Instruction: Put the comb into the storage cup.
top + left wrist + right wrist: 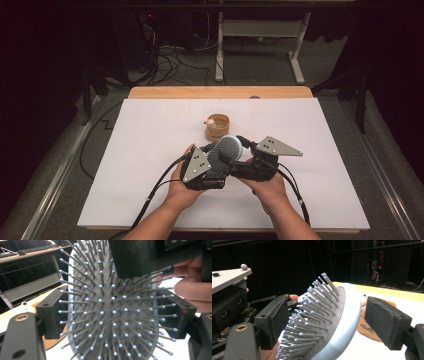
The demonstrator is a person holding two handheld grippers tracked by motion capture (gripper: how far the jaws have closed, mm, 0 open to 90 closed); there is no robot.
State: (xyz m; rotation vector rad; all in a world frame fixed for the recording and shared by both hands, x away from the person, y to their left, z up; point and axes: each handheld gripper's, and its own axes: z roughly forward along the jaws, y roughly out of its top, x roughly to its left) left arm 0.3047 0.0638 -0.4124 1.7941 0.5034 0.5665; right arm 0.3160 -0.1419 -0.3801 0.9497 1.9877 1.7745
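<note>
While the left gripper (216, 159) pinches the hairbrush (226, 152) near the worktop's (150, 150) front edge, the spread right gripper (239, 150) should take its rigid, light rim, not the springy bristles.

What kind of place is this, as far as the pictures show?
Probably a lab or recording workspace, not a home: a white-covered table set up in a dark room, loose cables on the floor behind it, and a height-adjustable desk frame further back.
</note>
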